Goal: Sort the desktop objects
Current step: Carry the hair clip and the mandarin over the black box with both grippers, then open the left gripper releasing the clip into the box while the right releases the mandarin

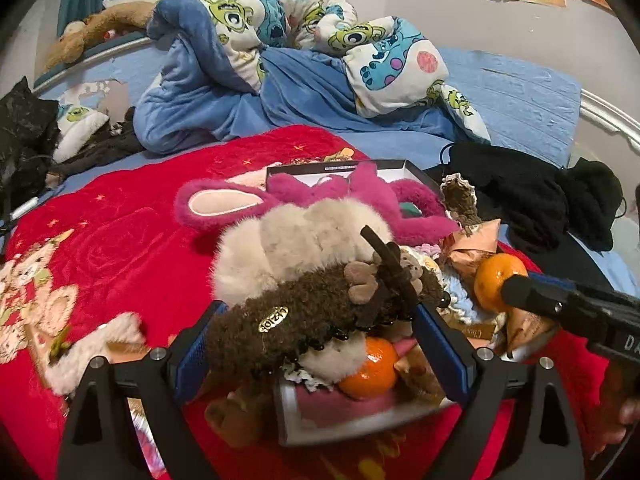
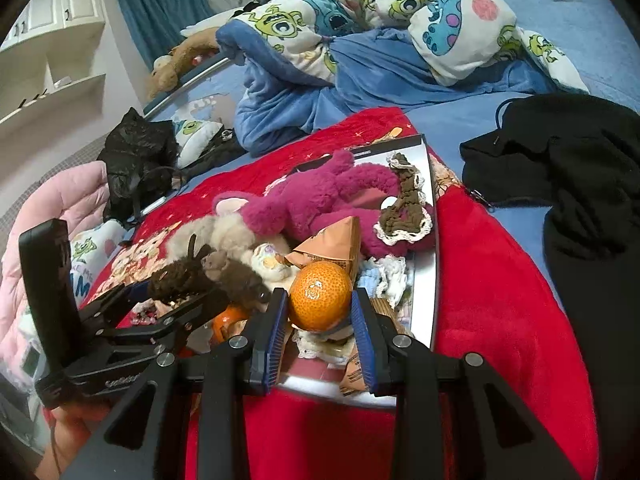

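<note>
The left gripper (image 1: 320, 344) has its jaws spread wide around a fuzzy dark-brown plush hair claw with a small gold tag (image 1: 288, 320); the blue pads flank it on either side, and a firm squeeze cannot be confirmed. The right gripper (image 2: 320, 312) is clenched on a round orange mandarin (image 2: 320, 294), both blue pads pressing its sides.

Below and ahead of both grippers lies a shallow white-lined box with a dark rim (image 2: 424, 280) on a red plush blanket (image 2: 480, 280). Piled in and over it are a magenta plush bear (image 2: 320, 200), a brown crocheted piece with cream edging (image 2: 404, 204), crumpled tan paper wrappers (image 2: 332, 244), pale blue-and-white crochet bits (image 2: 380, 276) and a cream fluffy fur piece (image 1: 296, 240), which sits just behind the brown claw. A second mandarin (image 1: 370, 368) lies under the left gripper's load, beside a pink card.

Farther off to the right lies a black knitted garment (image 2: 580, 168); beyond the box, a blue quilt with cartoon monster print (image 2: 380, 40) is heaped on the bed.
</note>
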Demonstrator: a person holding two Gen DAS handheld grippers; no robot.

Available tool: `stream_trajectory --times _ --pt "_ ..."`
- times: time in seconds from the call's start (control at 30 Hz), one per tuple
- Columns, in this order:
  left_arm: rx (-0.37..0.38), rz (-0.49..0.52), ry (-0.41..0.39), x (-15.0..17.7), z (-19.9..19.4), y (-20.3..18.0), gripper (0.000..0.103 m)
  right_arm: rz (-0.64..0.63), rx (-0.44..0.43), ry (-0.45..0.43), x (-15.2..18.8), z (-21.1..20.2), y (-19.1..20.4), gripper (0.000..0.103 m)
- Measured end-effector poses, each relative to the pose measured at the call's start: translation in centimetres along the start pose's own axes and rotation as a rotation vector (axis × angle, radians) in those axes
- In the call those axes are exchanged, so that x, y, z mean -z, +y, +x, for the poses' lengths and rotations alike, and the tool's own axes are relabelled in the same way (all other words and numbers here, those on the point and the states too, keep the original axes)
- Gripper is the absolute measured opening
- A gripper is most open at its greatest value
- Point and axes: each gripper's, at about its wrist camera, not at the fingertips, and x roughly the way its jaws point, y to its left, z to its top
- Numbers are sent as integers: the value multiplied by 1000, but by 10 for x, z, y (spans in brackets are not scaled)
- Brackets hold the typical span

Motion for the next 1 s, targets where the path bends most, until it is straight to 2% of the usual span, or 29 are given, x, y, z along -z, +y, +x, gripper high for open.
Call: stream_trajectory --times 0.37,0.63,0.8,1.0 --pt "53 -44 4 -14 30 0 93 4 33 -9 -10 13 -9 31" --pt "53 -51 12 -7 32 -3 93 4 43 -9 -12 19 -9 31" --pt "21 0 2 1 25 -16 93 -22 22 31 -8 21 0 31" --pt "18 -16 -5 8 20 -15 93 -36 3 48 -1 16 2 31"
